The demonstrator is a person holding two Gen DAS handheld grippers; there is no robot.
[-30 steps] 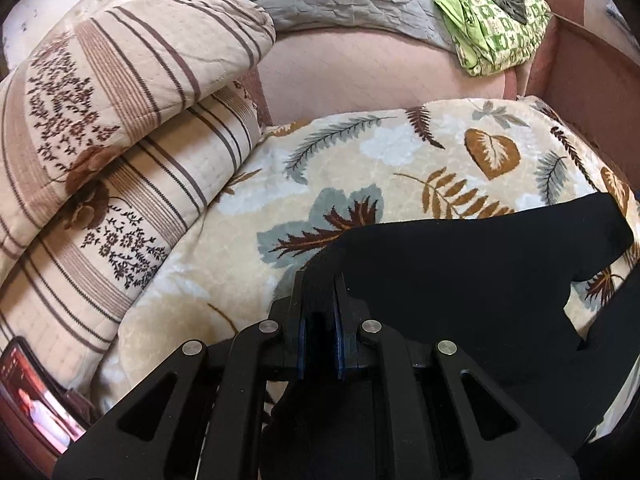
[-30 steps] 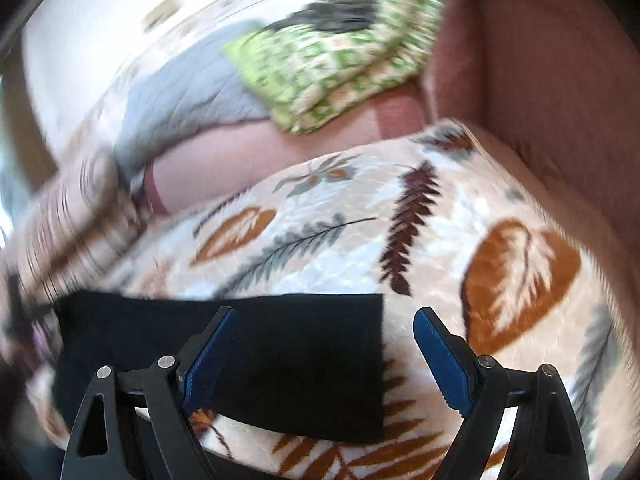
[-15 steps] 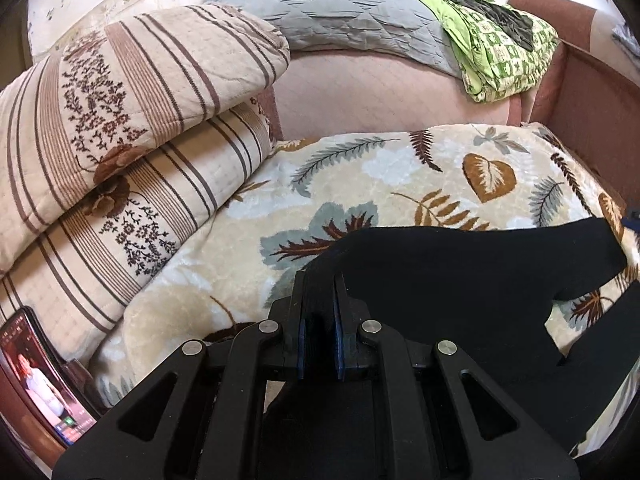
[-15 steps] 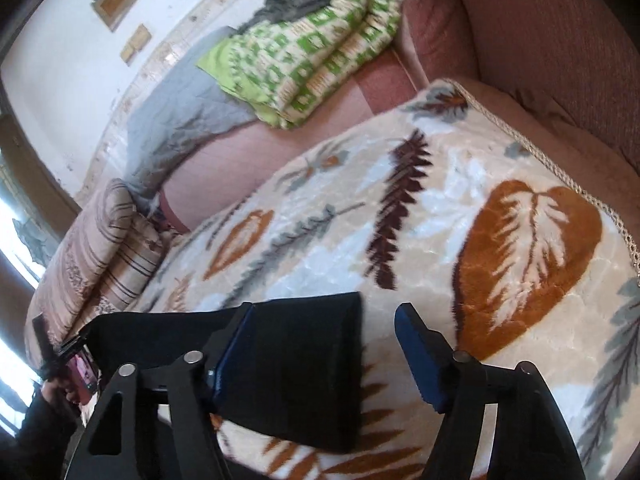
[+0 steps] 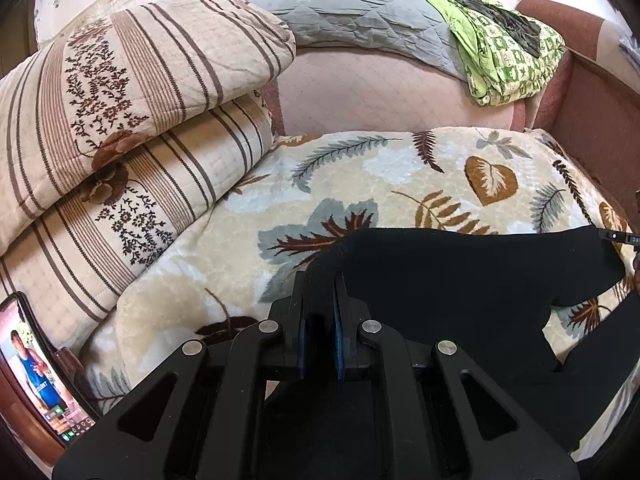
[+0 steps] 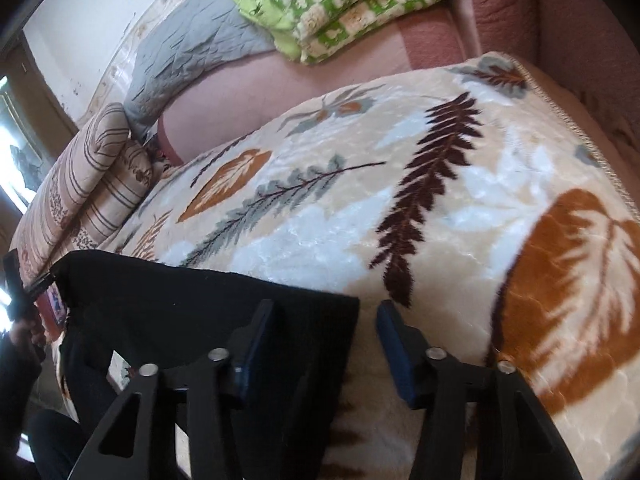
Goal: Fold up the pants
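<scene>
The left gripper [image 5: 319, 292] has its blue pads pressed together on a raised fold of the black pants [image 5: 460, 280], pinching the cloth at the corner nearest the striped pillows [image 5: 132, 120]. From that pinch the fabric runs flat across the leaf blanket [image 5: 400, 168] toward the far end, where a narrow black tip, probably the other tool, shows at the frame edge.

The right gripper [image 6: 320, 328] has just been closing its jaws, but they stand apart for now: the left pad sits over the dark cloth and the right pad over bare blanket, with the pants' [image 6: 200, 312] corner edge lying between them. The pads do not appear to press on it yet, so this end is not yet held.

The pants lie spread on the blanket [image 6: 400, 200], which covers a pink sofa; a grey cushion [image 6: 188, 52] and a green patterned bundle [image 6: 352, 4] rest well behind, clear of the work.

The step in hand looks like securing the second corner, so that both ends are gripped before a fold. The next move likely calls for the right jaws to finish closing on the edge alone, without catching the plush blanket beneath, then for both hands to lift together and carry one end over the other with edges aligned.
</scene>
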